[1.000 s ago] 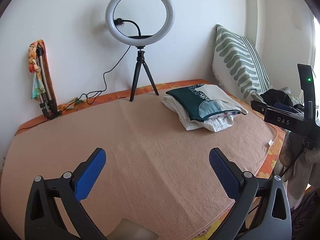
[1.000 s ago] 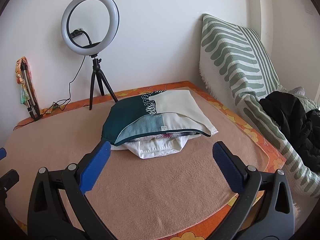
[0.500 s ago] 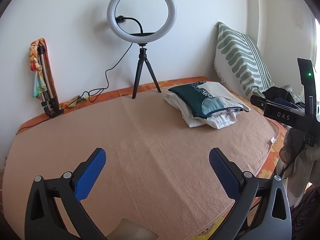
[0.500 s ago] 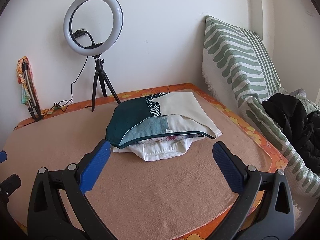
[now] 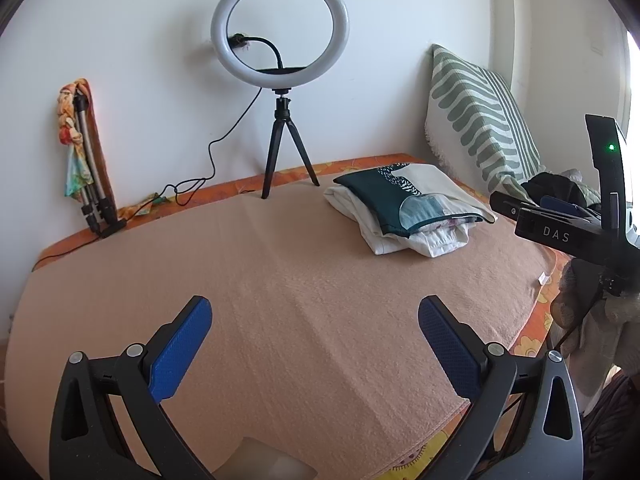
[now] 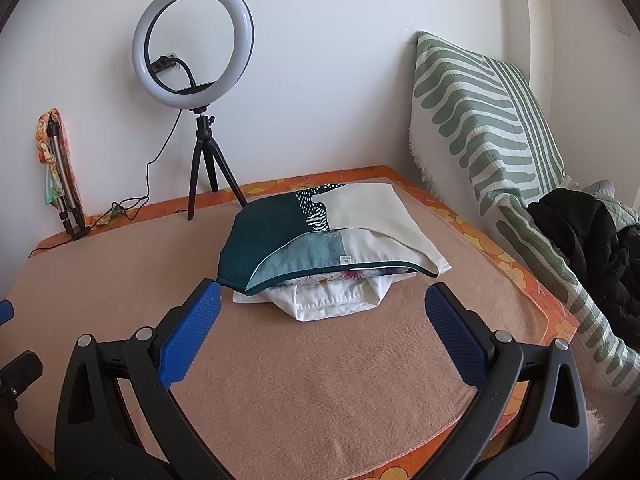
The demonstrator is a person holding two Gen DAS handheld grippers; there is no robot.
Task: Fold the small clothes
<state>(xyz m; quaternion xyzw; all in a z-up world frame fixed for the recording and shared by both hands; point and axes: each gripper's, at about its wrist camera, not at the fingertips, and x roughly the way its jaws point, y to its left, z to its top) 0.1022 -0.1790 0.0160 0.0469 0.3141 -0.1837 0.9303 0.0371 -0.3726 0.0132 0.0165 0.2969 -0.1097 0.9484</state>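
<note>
Holding each hand-held gripper (image 5: 314,322) (image 6: 322,312) wide open and empty over the bed (image 6: 280,380), we should gently pinch the top teal cloth (image 6: 280,244) by its near corners.

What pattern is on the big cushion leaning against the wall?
Green stripes on off-white; the cushion shows best in the right wrist view.

White-walled room ahead of my tools.
Ring light (image 6: 193,41) stands ahead-left on the peach blanket (image 6: 320,380); striped cushion (image 6: 480,120) leans ahead-right, daylight beyond.
</note>
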